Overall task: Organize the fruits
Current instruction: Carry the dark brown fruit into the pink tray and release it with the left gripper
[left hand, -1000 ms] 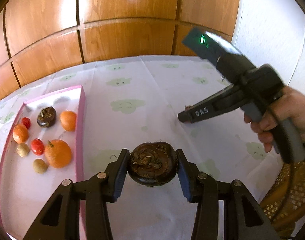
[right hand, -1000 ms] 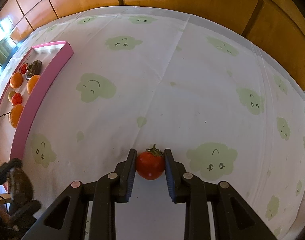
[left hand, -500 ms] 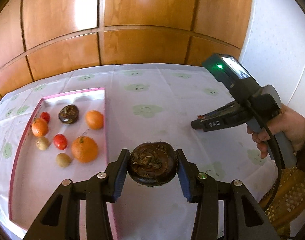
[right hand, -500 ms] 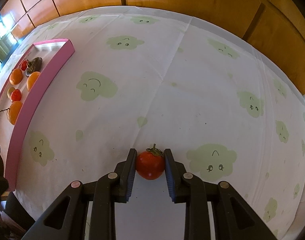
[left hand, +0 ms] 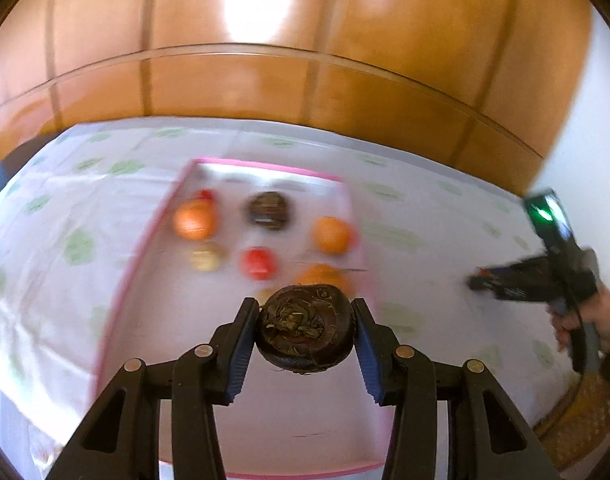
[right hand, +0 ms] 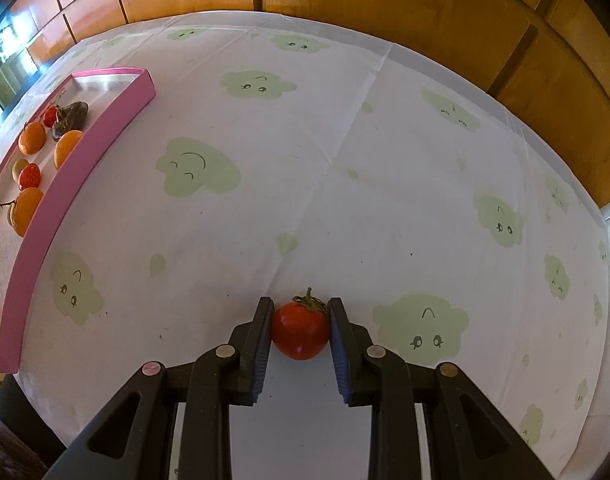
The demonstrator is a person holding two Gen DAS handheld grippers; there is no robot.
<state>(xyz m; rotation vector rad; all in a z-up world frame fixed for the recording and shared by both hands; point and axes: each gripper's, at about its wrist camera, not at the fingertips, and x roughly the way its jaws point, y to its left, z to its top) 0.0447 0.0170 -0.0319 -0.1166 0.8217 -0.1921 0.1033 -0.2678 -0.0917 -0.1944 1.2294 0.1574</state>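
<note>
Your table wears a white cloth printed with pale green smiling clouds, and wooden wall panelling rises behind it. On the cloth lies a pink-rimmed tray, which sits well to the left in your right wrist view and fills the centre of your left wrist view, where everything beyond the fingers is smeared by blur.

Inside the tray you have three oranges, the nearest one carrying a thin stalk, a dark wrinkled fruit, two small red tomatoes and, as far as the blur allows, a small tan fruit that may be a kiwi.

Your left gripper pinches a dark brown, shrivelled round fruit, both blue pads pressed against its sides. It hangs above the tray, in front of the stalked orange.

Your right gripper is clamped on a red tomato with a green calyx, pads tight on both flanks. That tomato sits low over the cloth, well apart from the tray, beside a cloud print. In the left wrist view you can see your hand gripping that tool's black handle, a green light glowing on its top.
</note>
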